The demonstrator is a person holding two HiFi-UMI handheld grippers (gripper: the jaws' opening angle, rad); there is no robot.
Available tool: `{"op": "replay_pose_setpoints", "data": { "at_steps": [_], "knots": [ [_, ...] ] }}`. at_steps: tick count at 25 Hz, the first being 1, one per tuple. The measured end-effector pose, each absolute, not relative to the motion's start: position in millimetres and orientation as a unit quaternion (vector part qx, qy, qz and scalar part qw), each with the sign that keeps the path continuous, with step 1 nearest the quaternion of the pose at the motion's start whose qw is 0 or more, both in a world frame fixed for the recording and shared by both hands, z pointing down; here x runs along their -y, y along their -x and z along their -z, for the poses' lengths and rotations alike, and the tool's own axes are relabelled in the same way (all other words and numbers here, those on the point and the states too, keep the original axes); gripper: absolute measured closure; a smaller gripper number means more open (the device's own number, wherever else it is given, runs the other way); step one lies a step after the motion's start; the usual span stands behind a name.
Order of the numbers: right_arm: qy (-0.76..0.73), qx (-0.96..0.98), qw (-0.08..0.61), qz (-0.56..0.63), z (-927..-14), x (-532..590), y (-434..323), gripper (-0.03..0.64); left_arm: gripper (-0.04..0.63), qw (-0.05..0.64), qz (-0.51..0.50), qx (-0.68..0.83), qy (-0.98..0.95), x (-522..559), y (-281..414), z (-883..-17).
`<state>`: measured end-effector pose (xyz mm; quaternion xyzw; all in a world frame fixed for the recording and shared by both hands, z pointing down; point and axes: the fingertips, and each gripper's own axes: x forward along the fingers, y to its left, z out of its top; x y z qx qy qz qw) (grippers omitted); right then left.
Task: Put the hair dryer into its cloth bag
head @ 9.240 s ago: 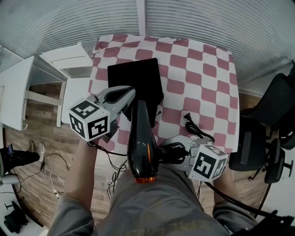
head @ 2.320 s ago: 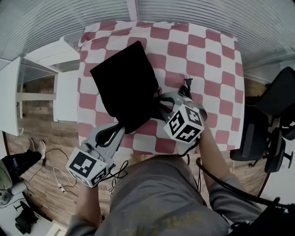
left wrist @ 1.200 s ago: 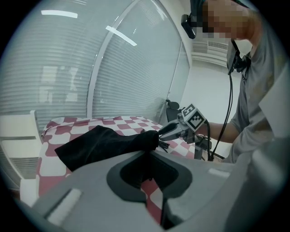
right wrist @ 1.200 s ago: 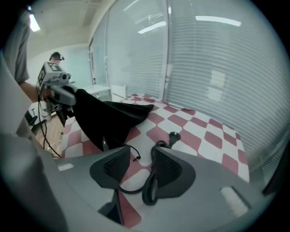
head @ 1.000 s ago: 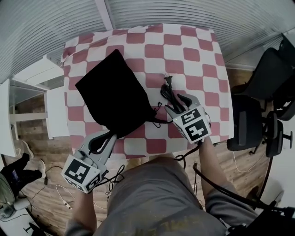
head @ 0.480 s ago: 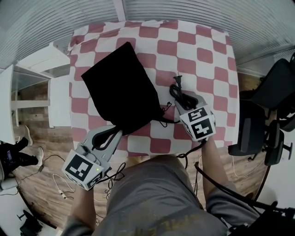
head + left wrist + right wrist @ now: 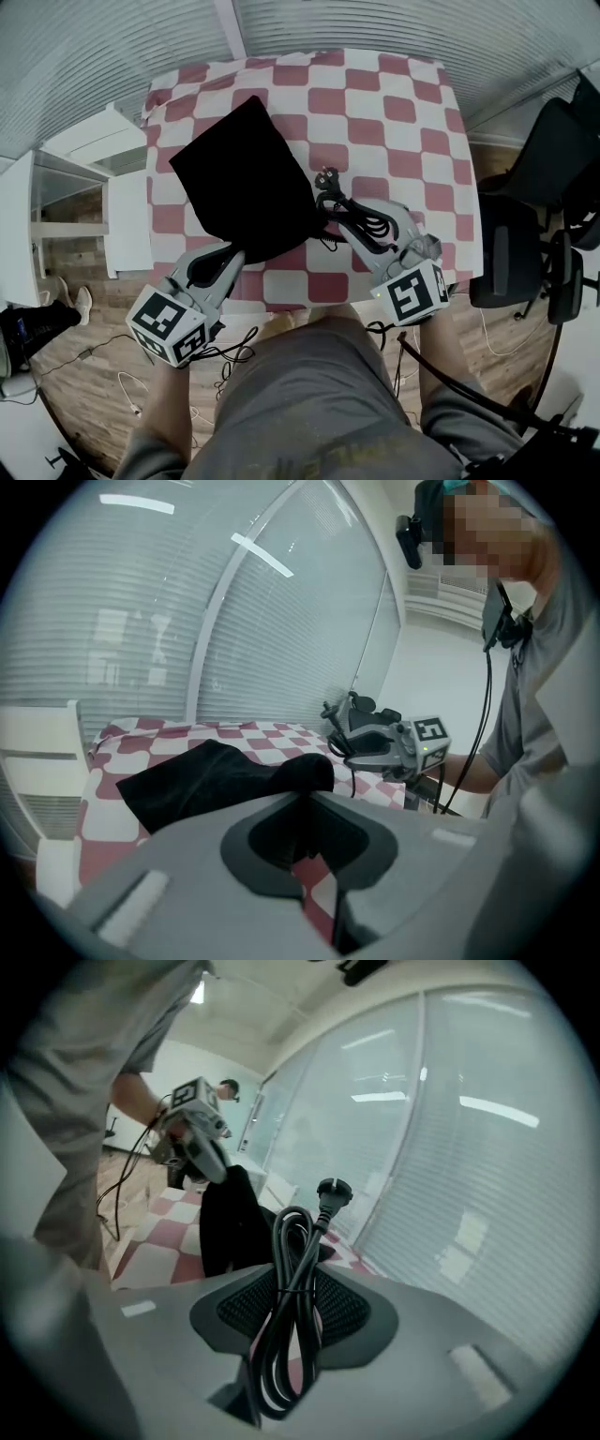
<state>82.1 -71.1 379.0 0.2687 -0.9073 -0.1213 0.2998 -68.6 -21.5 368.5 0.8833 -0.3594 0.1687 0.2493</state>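
Right gripper (image 7: 292,1311) jaws have just closed on a coiled black power cord (image 7: 296,1241); left gripper (image 7: 302,838) jaws pinch the black cloth bag (image 7: 206,780)

Checkered tablecloth (image 7: 394,103), black office chair (image 7: 511,262)

The cloth bag (image 7: 246,178) lay on the left half of the table (image 7: 394,103), its near end caught in my left gripper's (image 7: 225,255) fingers at the front edge. Just right of the bag, the coiled cord (image 7: 349,211) sat between my right gripper's (image 7: 373,223) fingers, which had just closed on it. A chair (image 7: 525,234) stood beyond the table's right side.
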Motion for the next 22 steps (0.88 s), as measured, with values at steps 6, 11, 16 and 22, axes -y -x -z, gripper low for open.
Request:
{"op": "replay_pose_setpoints", "data": {
  "at_steps": [6, 11, 16, 22],
  "knots": [
    [-0.163, 0.877, 0.377, 0.249, -379.3, 15.0, -50.2, 0.459, 0.578, 0.247, -0.175, 0.353, -0.886, 21.2, 71.0, -370.1],
    [-0.096, 0.855, 0.428, 0.277, -402.8, -11.8, -33.9, 0.459, 0.578, 0.247, -0.178, 0.344, -0.889, 16.5, 71.9, -371.6],
    [-0.054, 0.843, 0.465, 0.267, -425.1, -23.0, -26.8, 0.459, 0.578, 0.240, -0.183, 0.336, -0.892, 9.7, 70.0, -371.3],
    [-0.053, 0.836, 0.492, 0.237, -438.6, -13.5, -20.5, 0.457, 0.578, 0.213, -0.206, 0.325, -0.898, -2.5, 68.8, -373.9]
  ]
}}
